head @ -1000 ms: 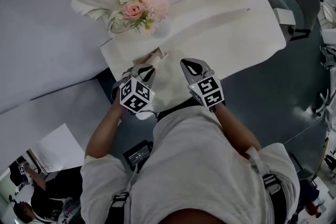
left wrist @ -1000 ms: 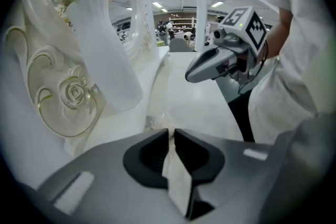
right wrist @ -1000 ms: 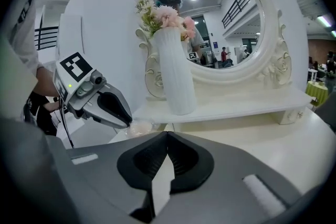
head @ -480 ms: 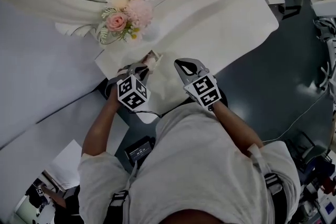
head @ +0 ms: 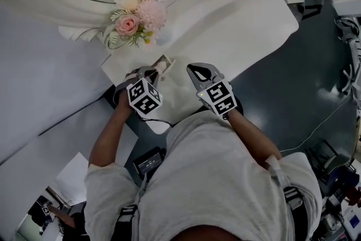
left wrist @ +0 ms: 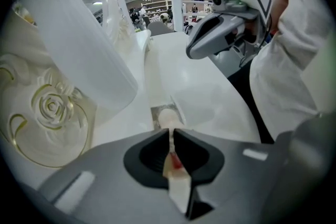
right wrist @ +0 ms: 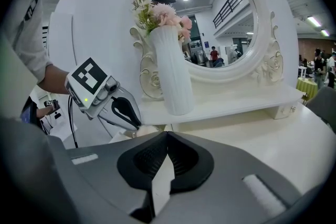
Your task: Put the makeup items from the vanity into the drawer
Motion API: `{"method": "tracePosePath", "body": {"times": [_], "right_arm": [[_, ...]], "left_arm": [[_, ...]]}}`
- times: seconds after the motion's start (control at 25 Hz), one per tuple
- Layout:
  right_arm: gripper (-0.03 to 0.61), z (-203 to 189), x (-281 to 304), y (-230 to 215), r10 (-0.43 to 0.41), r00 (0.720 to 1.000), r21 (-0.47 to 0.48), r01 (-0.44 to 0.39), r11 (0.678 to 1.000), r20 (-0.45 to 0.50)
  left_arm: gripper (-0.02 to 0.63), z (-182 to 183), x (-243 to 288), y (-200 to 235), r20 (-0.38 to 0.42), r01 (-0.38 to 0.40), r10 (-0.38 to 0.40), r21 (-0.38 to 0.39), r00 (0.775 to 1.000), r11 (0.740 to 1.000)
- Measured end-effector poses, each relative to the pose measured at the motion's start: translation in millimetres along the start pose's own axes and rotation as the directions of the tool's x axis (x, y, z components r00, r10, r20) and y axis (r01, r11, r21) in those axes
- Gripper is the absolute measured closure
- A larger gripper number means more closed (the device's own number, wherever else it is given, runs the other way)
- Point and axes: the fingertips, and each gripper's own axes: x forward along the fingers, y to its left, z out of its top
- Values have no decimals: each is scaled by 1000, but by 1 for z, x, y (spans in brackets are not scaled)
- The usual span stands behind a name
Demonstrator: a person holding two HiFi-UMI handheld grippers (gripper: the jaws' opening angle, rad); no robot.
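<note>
Your left gripper [left wrist: 171,134] has its jaws drawn almost together, pinching a thin makeup item [left wrist: 167,114]. A pale sliver with a red spot sits between the pads, and beyond the tips the piece shows a silvery frame round a pale pink face. The head view places that item at the front left corner of the vanity [head: 237,25], right at the left gripper's tips. Whether it rests on the top or hangs clear of it cannot be told. Containers: one white ribbed vase [right wrist: 173,78] stands upright on the raised shelf in front of the round mirror [right wrist: 210,18], holding a bunch of pink and cream flowers [head: 138,11]. The vase stands just behind the makeup item, on the mirror side. What kind of cosmetic the item holds cannot be made out. Your right gripper [right wrist: 167,139] has its jaws pressed together with nothing between them. It hangs over the vanity's front edge, just beside the left gripper on its right, apart from the makeup item and not touching it. Both grippers point towards the mirror.
</note>
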Motion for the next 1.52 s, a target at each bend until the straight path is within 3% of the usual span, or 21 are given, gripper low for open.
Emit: {"method": "tracePosePath", "body": {"times": [0.44,0.72,0.84,1.04,1.24,1.4,1.52], "right_arm": [[577,1,0,5,6,1000,-20,-6,1000,-2],[577,2,-8,6,51,999,-50,-51,997,-4],[577,-2,-12,4,86,996,-67,-86,994,-12],[577,-1,-23,-2,139,990,-86,-138,987,5],[578,3,-38,-7,195,980,-121,-191,974,24],[578,5,-53,-11,233,971,-150,-224,963,45],[578,9,-69,-16,256,964,-175,-240,955,73]], "left_arm": [[581,-4,6,10,-6,-74,74,-72,997,995],[545,-9,4,7,-22,-109,107,-161,994,981],[543,-7,-1,6,-23,-150,148,-237,989,960],[551,11,-17,2,16,-226,253,-394,967,891],[587,38,-35,-10,57,-282,371,-547,927,788],[611,61,-49,-25,66,-335,485,-642,872,690],[611,83,-62,-37,77,-357,579,-719,811,596]]}}
